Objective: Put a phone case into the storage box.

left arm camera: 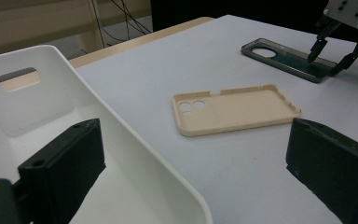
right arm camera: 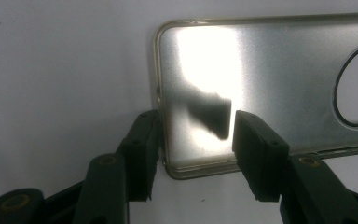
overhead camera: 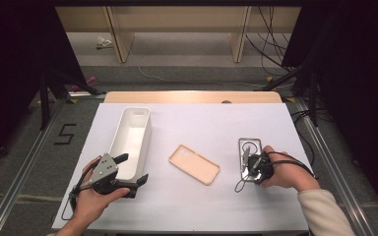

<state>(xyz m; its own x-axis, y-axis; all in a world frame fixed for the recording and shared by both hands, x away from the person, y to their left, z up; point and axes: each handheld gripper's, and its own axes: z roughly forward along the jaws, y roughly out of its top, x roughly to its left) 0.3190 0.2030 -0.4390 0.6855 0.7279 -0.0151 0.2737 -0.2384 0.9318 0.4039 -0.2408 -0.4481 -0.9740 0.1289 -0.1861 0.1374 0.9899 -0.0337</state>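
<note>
At far left, the white bin (overhead camera: 130, 140) stood lengthwise on the tabletop (overhead camera: 197, 206), its near right corner straddled by the left gripper (overhead camera: 134, 171). That gripper's jaws were spread wide, one inside the bin, one outside over the tabletop; nothing was gripped.

At centre, the beige phone case (overhead camera: 194, 164) lay hollow side up, well apart from the bin and from the dark case.

At right, the dark translucent phone case (overhead camera: 249, 156) lay flat near the tabletop's right edge. The right gripper (overhead camera: 249, 164) was set over its near end. In the right gripper view, one jaw was seen against the case's short end wall, the other over the inner floor (right arm camera: 261, 70); the jaws were about half closed. Whether the pads yet pressed the wall could not be told with certainty.

Step judged: pinch of the dark case's end wall, not yet lifted. Next move was judged to call for full closure on the thin rim, then a lift and a carry leftward, possibly toward the bin.

Open tabletop was noted between the two cases; the carry path would pass over the beige case. The right edge was near.
</note>
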